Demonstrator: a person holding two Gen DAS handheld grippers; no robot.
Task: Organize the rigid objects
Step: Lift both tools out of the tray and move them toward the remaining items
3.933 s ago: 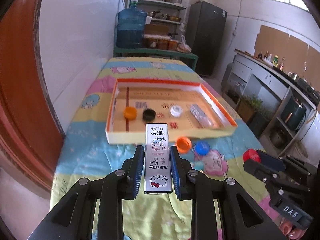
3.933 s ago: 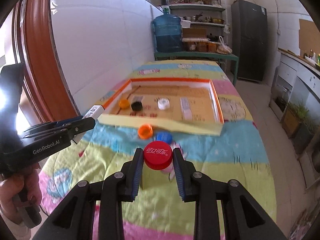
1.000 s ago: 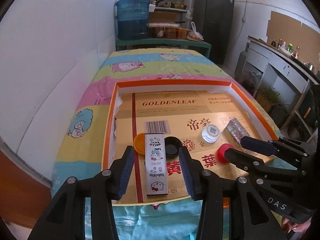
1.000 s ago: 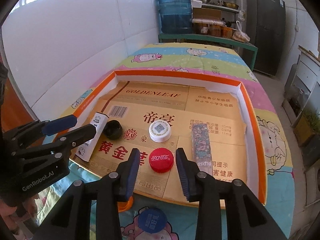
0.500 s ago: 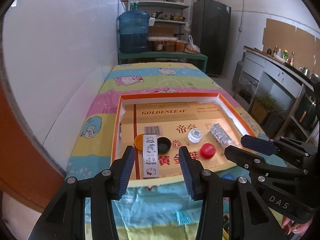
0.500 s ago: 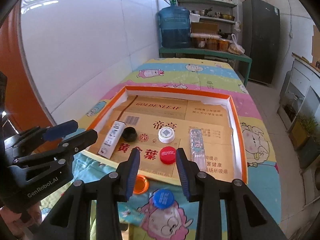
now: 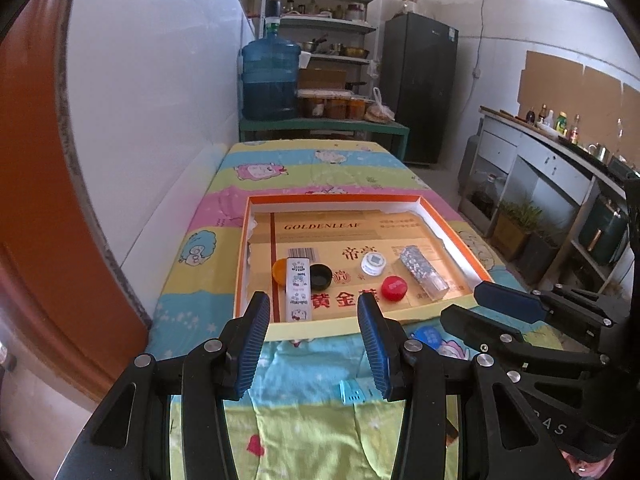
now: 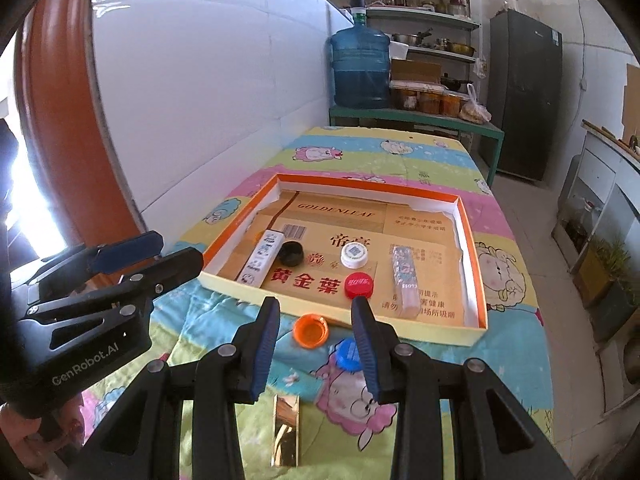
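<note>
An orange-rimmed tray (image 8: 469,236) holds a red cap (image 8: 359,285), black cap (image 8: 291,253) and white cap (image 8: 353,255).

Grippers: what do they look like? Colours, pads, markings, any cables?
Both are matte black linkage frames with silver screws and pivot pins. The left gripper and right gripper carry blue ribbed fingertip pads. Seen from the other wrist, the left body reads "GenRobot.AI" in white, and the right shows partial white lettering ending "AS". No cables visible. The holder's hands are barely in view, so sleeves can't be judged.
</note>
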